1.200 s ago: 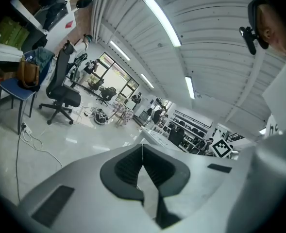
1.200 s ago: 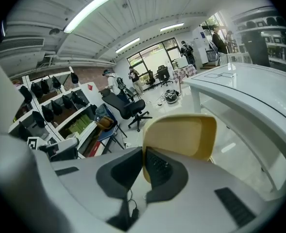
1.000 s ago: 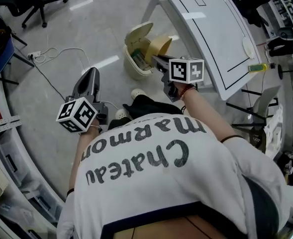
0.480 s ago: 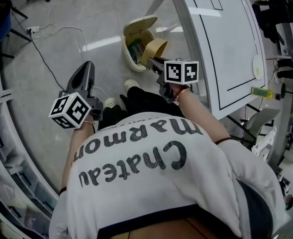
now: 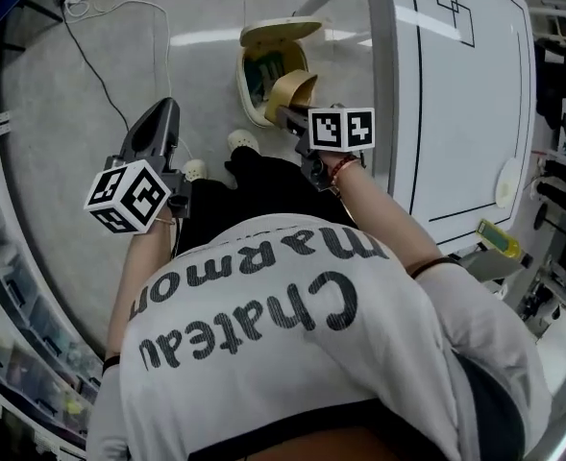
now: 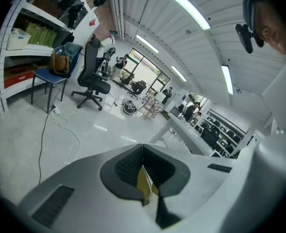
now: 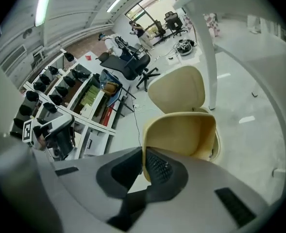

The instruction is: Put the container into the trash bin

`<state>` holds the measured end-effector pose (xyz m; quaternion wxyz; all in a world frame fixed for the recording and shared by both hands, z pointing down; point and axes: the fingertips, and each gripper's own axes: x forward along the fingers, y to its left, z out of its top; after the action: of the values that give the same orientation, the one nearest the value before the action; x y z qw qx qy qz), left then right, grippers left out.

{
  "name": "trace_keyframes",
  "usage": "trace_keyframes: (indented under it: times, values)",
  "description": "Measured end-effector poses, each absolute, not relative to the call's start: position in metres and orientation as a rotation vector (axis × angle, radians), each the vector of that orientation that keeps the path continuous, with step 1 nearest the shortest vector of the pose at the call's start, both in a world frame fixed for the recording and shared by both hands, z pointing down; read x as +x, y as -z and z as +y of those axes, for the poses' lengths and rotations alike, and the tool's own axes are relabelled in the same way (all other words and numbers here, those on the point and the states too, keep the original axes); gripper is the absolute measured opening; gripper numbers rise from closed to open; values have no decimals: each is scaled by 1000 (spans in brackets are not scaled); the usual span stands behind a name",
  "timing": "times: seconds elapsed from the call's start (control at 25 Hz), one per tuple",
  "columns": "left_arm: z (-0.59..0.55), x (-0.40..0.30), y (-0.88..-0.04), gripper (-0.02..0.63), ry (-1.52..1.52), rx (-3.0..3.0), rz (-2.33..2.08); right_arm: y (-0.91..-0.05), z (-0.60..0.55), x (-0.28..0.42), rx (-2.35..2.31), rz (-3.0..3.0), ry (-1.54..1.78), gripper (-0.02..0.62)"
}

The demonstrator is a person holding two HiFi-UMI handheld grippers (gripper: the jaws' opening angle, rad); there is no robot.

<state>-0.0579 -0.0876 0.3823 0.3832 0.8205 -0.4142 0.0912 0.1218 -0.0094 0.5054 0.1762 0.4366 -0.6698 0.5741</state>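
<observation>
In the head view, a cream trash bin point(image 5: 256, 83) stands on the floor with its lid point(image 5: 281, 33) flipped up. A tan, bowl-like container point(image 5: 292, 88) hangs over the bin's right rim, and my right gripper point(image 5: 284, 116) is shut on its edge. The right gripper view shows the container point(image 7: 181, 132) pinched by its rim between the jaws of the right gripper point(image 7: 143, 152), with the bin lid point(image 7: 176, 89) behind it. My left gripper point(image 5: 162, 111) is held out left of the bin, above bare floor. The left gripper point(image 6: 143, 147) is shut, with a thin yellowish sliver between its pads.
A white table point(image 5: 455, 84) with black lines stands right of the bin, and its leg point(image 5: 379, 65) is close to my right gripper. A cable point(image 5: 119, 17) trails across the floor at the back left. Shelving runs along the left edge. The person's shoes point(image 5: 239, 140) are just before the bin.
The right gripper has carried the container closer, so it now overlaps the bin's opening. The head view has swung round. The left gripper stays shut on the left.
</observation>
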Motion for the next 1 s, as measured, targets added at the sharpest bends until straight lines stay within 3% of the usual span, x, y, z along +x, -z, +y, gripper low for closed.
trace_keyframes:
  times: [1.0]
  values:
    - [-86, -72, -479, 25, -377, 1771, -1183, -704, -52, 126, 935, -1632, -1718, 38]
